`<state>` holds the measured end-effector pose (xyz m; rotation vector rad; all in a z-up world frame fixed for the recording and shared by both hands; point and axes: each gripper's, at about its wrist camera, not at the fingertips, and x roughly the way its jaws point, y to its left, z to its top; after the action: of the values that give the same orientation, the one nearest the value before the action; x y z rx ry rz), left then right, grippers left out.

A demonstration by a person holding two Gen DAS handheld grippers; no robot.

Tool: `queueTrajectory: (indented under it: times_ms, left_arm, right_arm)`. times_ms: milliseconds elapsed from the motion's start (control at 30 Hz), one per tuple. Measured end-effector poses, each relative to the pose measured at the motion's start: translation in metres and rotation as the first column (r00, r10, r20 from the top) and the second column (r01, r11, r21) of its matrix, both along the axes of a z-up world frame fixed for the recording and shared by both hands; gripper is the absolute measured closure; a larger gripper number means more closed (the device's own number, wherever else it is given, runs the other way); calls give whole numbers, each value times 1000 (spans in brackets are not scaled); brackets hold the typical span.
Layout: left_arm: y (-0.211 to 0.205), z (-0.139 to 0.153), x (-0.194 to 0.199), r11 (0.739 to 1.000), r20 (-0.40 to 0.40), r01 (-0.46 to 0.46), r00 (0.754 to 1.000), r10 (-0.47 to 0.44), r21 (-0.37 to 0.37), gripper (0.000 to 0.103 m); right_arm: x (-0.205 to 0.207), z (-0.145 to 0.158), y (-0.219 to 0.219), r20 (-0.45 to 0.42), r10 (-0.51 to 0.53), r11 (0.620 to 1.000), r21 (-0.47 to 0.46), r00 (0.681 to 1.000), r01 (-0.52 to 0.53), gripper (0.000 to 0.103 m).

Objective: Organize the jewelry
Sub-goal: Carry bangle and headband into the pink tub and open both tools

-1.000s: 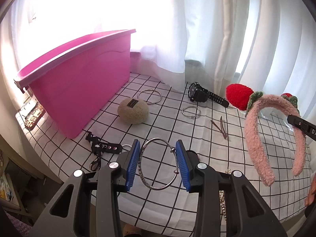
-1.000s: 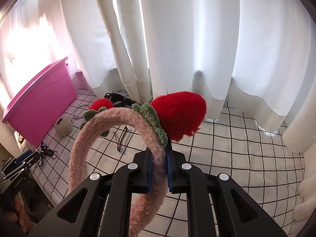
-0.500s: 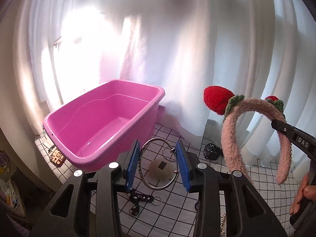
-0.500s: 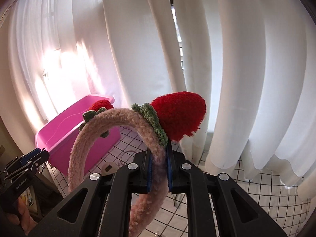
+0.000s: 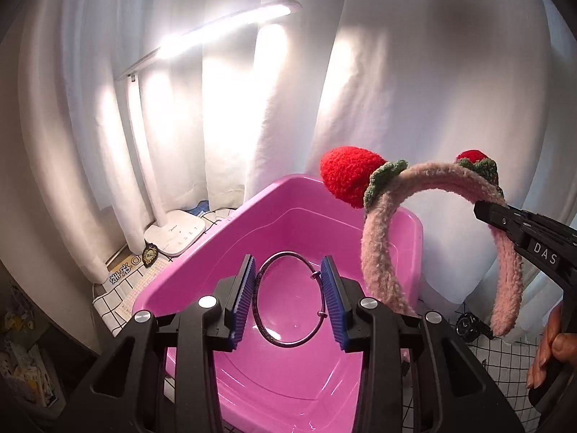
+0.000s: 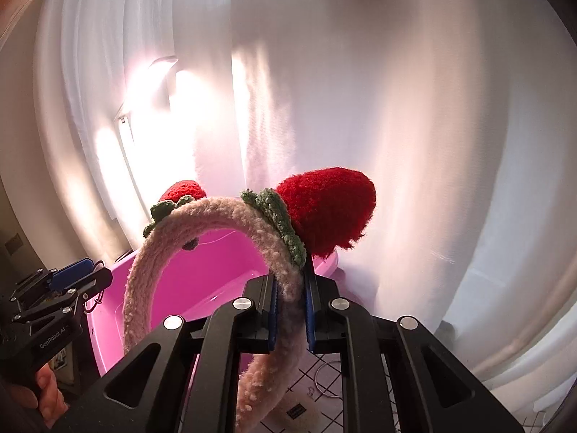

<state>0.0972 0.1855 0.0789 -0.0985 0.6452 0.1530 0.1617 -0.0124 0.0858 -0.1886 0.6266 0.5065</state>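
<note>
My left gripper (image 5: 288,296) is shut on a silver bangle (image 5: 265,332) and holds it in the air above the open pink tub (image 5: 249,389). My right gripper (image 6: 290,306) is shut on a fuzzy pink headband (image 6: 151,270) with two red strawberries (image 6: 328,209). In the left wrist view the headband (image 5: 375,249) hangs over the tub's right rim, held by the right gripper (image 5: 494,213). In the right wrist view the tub (image 6: 202,274) lies below and behind the headband, and the left gripper (image 6: 90,278) shows at the left edge.
A white desk lamp (image 5: 176,231) stands behind the tub, against white curtains (image 5: 414,72). A black watch (image 5: 468,324) lies on the checked cloth at the right. A silver ring (image 6: 324,379) and a beige round pad (image 6: 299,413) lie on the cloth below my right gripper.
Both grippers have lifted off the table and swung left toward the tub. The bangle is now over the tub's inside, and the headband is at its right rim.
</note>
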Motion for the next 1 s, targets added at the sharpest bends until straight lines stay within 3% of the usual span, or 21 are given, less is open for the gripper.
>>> queueTrajectory:
  times_ms: [200, 433, 567, 700, 867, 900, 933, 1000]
  left_arm:
    - [41, -42, 44, 998, -161, -13, 987, 4, -56, 66]
    - [66, -78, 76, 996, -327, -54, 945, 26, -77, 66]
    - [77, -90, 87, 992, -405, -72, 914, 25, -102, 66]
    - [83, -100, 95, 988, -460, -81, 888, 13, -130, 66]
    - [82, -107, 99, 986, -503, -75, 864, -8, -146, 65]
    - [82, -107, 100, 985, -506, -79, 863, -9, -151, 65]
    - [82, -106, 100, 985, -506, -81, 862, -7, -152, 65]
    - [82, -106, 101, 985, -513, -77, 858, -12, -152, 54]
  right_arm:
    - [50, -32, 65, -118, 59, 990, -122, 991, -74, 91]
    - [92, -79, 110, -292, 71, 951, -269, 954, -153, 91]
    - [102, -105, 118, -378, 38, 917, -354, 925, -182, 91]
    - [117, -122, 127, -455, -3, 907, -376, 891, -189, 91]
    - [122, -135, 136, -484, -38, 881, -429, 874, -199, 88]
    - [122, -137, 138, -489, -40, 876, -437, 871, -205, 80]
    - [121, -138, 141, -487, -40, 871, -445, 873, -208, 65]
    - [118, -137, 144, -467, -31, 869, -449, 884, -207, 46]
